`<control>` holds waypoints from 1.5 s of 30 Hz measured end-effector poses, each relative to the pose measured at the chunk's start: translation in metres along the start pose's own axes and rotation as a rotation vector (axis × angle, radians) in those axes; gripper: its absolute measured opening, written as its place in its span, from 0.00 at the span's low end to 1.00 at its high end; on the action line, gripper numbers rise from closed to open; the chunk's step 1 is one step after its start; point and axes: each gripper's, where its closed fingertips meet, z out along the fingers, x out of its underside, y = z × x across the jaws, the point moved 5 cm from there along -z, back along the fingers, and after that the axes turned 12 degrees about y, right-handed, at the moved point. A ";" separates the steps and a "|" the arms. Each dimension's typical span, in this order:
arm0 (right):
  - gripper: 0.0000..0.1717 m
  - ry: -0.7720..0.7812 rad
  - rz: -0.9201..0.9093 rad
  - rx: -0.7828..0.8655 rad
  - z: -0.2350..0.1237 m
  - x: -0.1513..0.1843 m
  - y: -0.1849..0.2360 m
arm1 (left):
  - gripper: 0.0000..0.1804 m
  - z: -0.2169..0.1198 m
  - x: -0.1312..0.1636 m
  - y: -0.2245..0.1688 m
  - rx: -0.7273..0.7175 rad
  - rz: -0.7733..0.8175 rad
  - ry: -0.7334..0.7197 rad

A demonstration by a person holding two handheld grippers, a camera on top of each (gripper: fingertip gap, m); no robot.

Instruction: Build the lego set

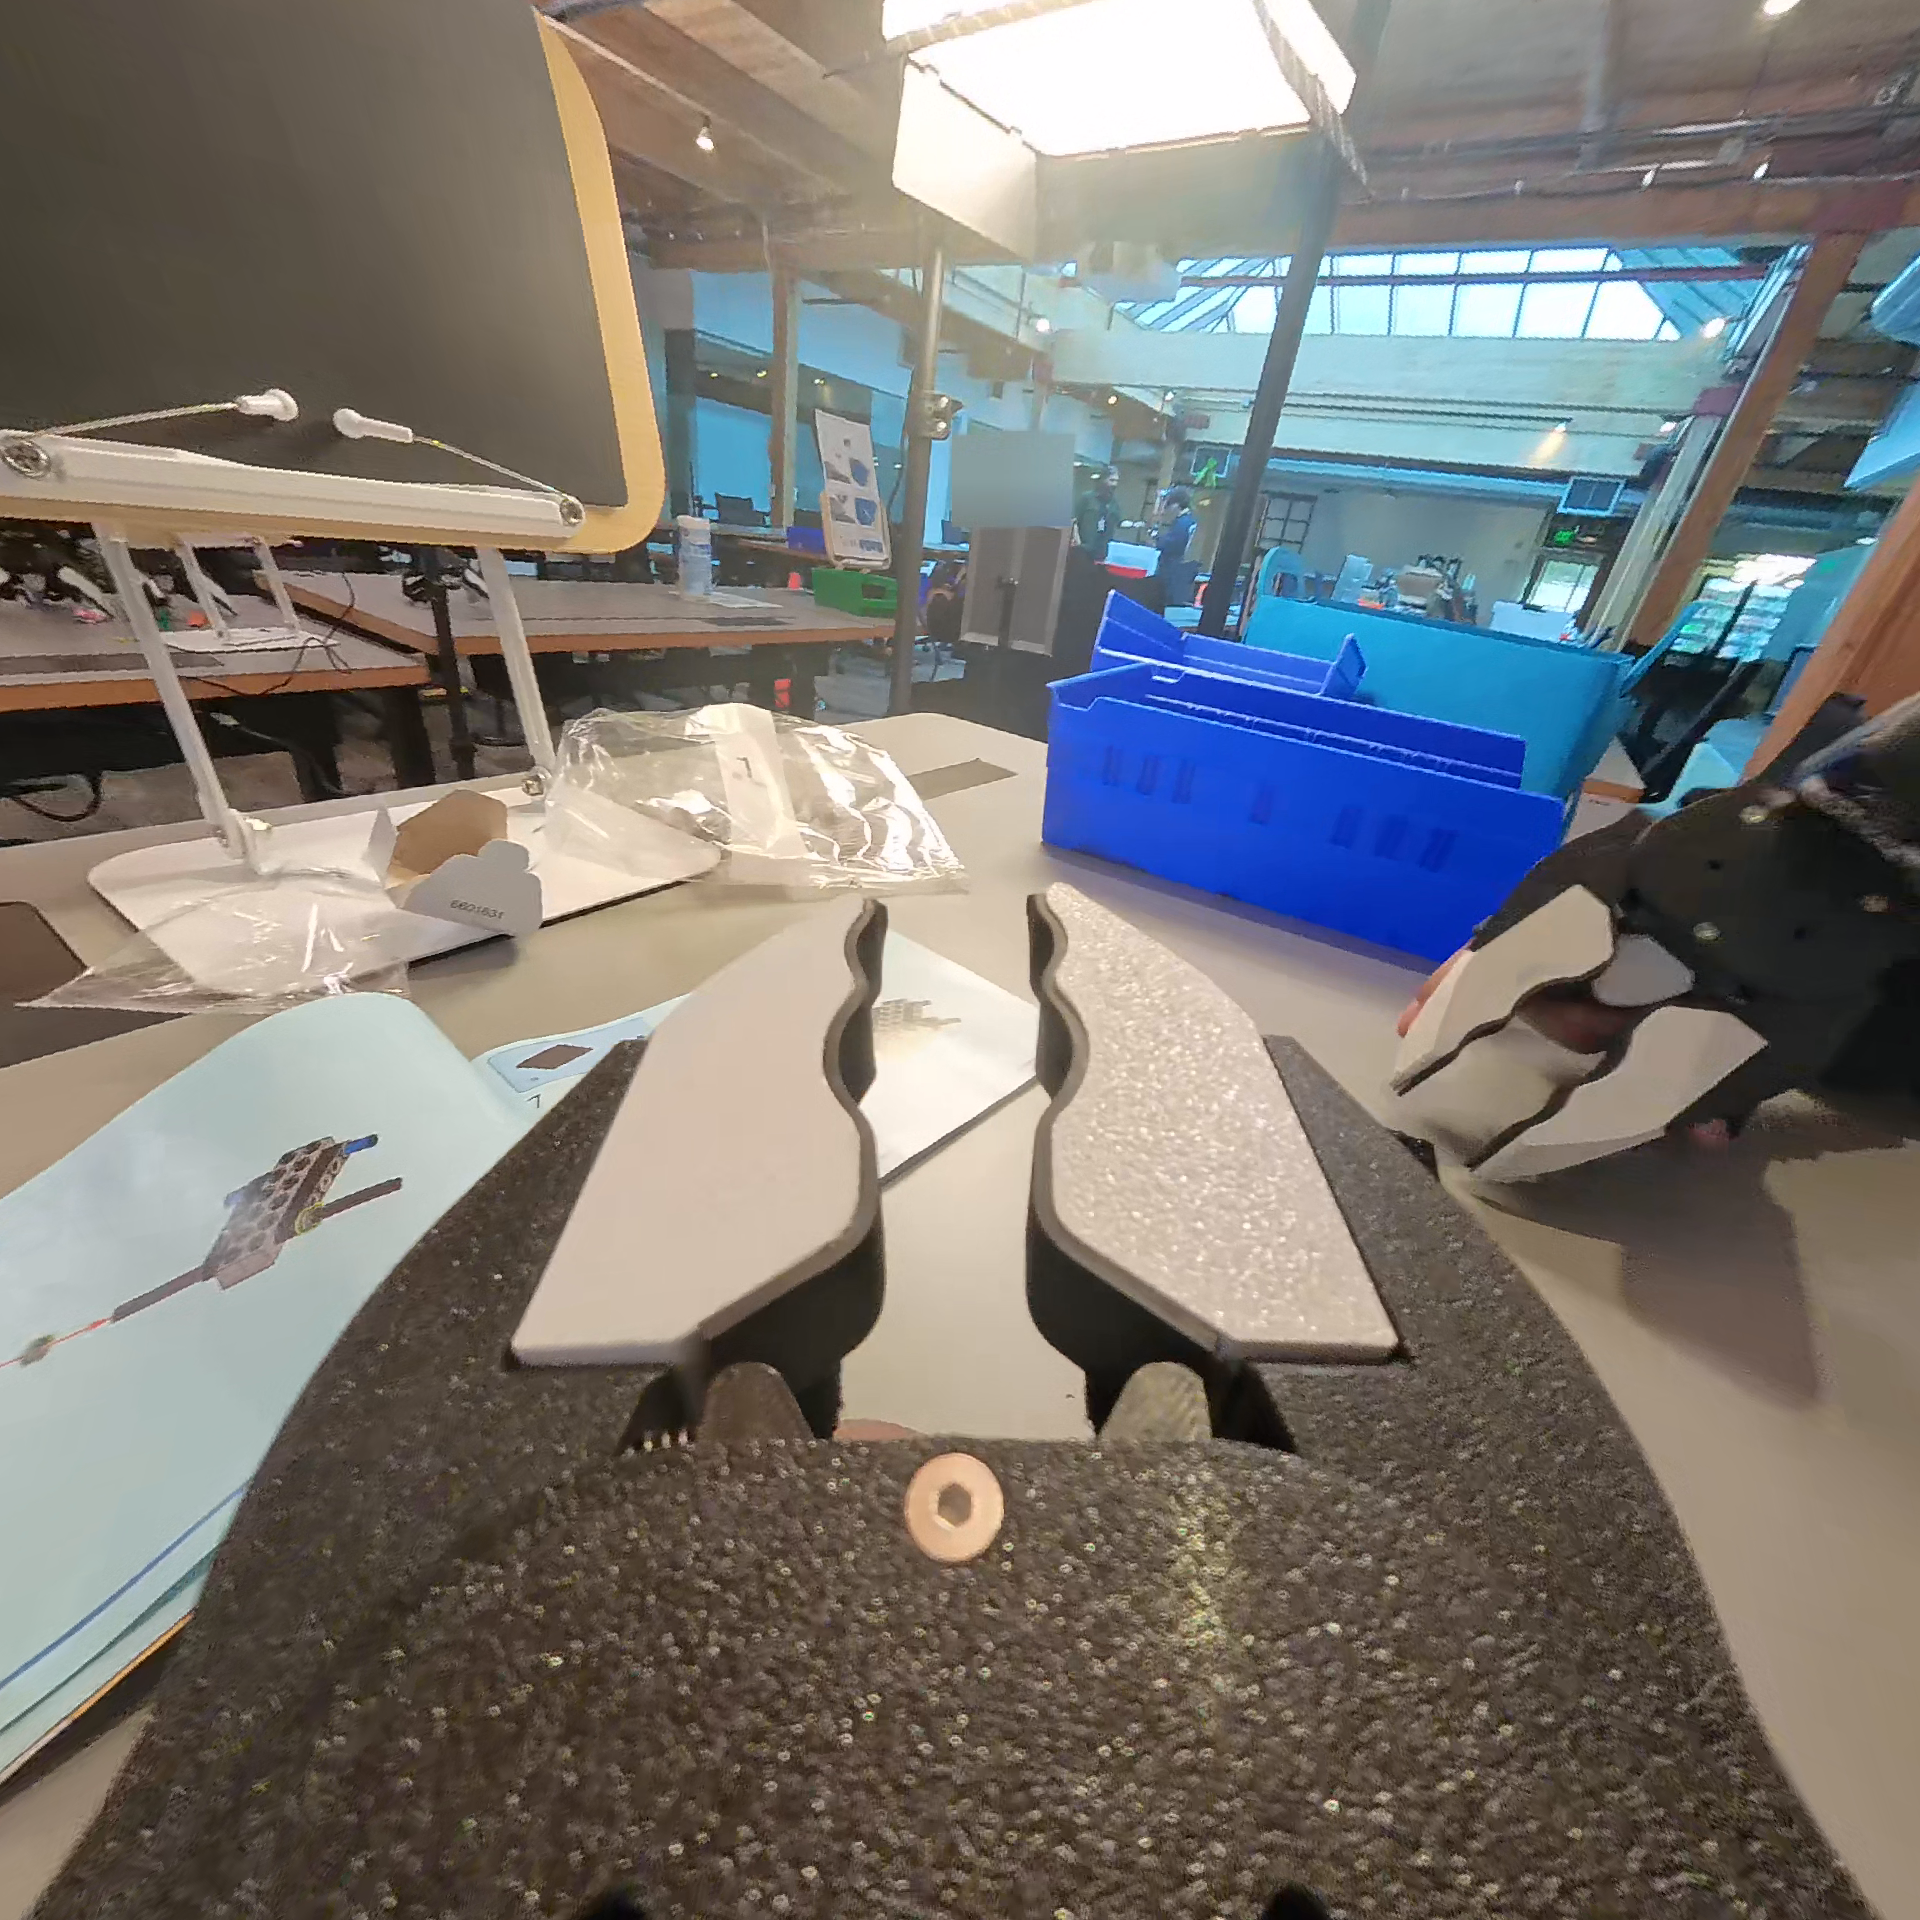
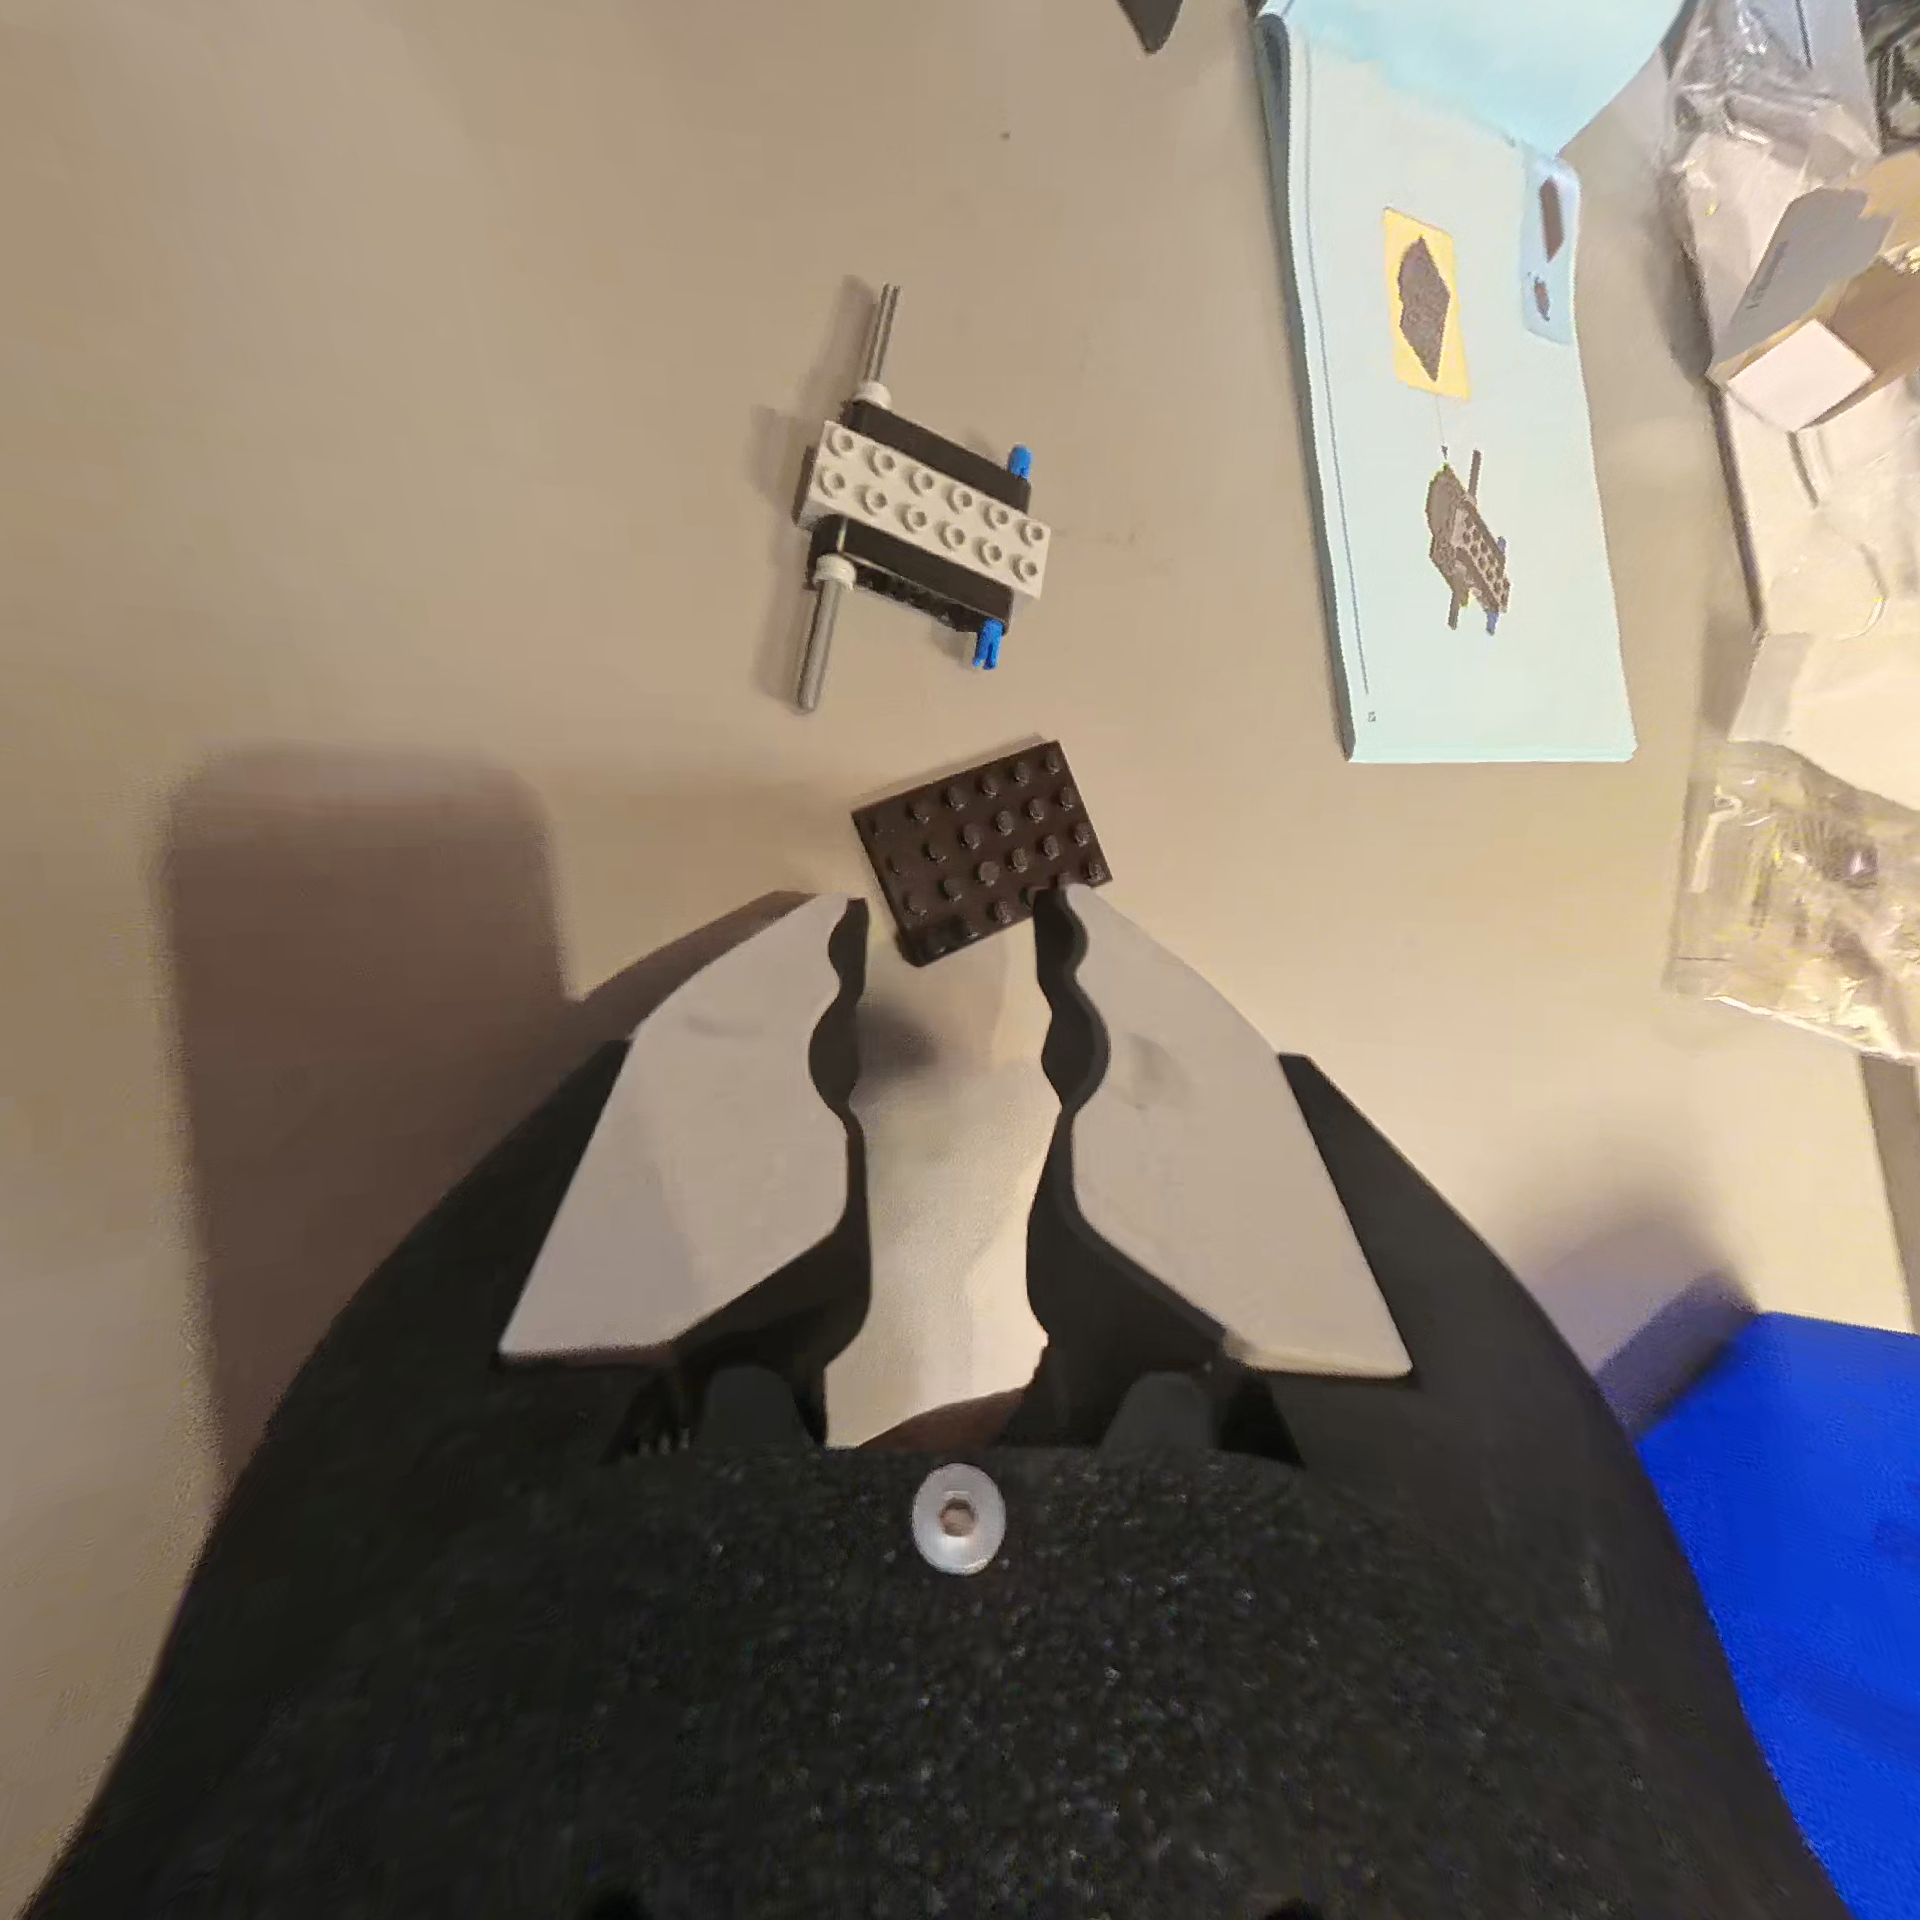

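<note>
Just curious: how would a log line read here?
left gripper: open over booklet | right gripper: open by brown plate

A big softbox (image 1: pixel 1101 73) overhead glares white and lights the room brightly. Dark shadow pools on the surface (image 2: pixel 364 416) near the right gripper (image 2: pixel 951 914). Edges bend fisheye-style; the fingers (image 2: pixel 1143 1039) blur slightly.

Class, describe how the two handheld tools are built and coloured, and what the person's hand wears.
Each tool has a rough black foam-like body with one round metal washer, and two flat pale grey fingers with wavy black inner pads. The hand wears a black glove with small pale dots.
</note>
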 end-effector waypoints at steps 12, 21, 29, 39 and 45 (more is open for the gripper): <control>0.21 -0.064 0.213 -0.060 0.003 0.021 -0.011 | 0.15 0.001 0.002 0.011 0.054 -0.127 0.015; 0.19 -0.063 0.242 -0.078 0.004 0.021 -0.012 | 0.15 0.004 0.004 0.010 0.067 -0.136 0.051; 0.19 -0.056 0.261 -0.096 0.005 0.022 -0.014 | 0.15 0.008 0.006 0.007 0.070 -0.138 0.083; 0.20 -0.057 0.261 -0.085 0.004 0.022 -0.014 | 0.15 0.009 0.007 0.009 0.064 -0.155 0.091; 0.19 -0.056 0.264 -0.034 0.003 0.022 -0.013 | 0.15 0.010 0.009 0.007 0.136 -0.196 0.106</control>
